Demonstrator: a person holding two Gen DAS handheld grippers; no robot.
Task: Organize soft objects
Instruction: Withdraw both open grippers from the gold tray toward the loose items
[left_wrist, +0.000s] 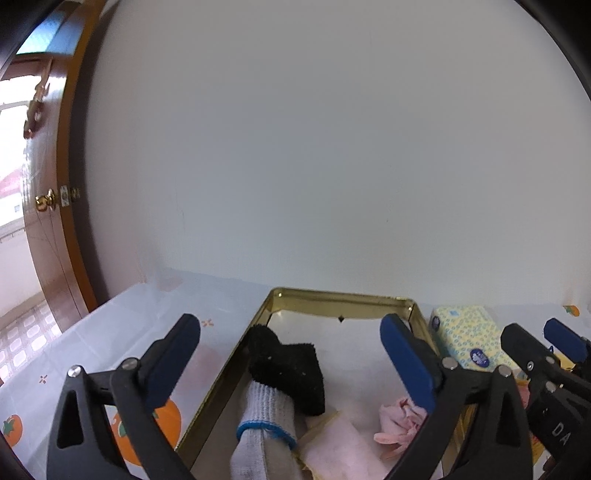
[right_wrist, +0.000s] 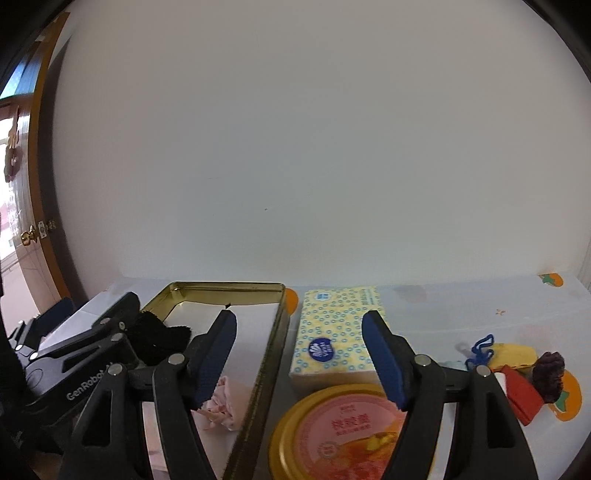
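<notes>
Left gripper (left_wrist: 290, 354) spread, empty, lower frame, over gold tin (left_wrist: 341, 300) holding black sock (left_wrist: 291, 365); right gripper (right_wrist: 299, 356) parted, empty, likely targeting tissue pack (right_wrist: 332, 332).

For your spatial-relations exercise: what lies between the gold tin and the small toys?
In the right wrist view, the tissue pack lies between the gold tin and the small toys.

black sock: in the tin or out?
In. The black sock lies inside the gold tin, against its left wall, overlapping a white glove. Neither pair of tongs touches it.
</notes>
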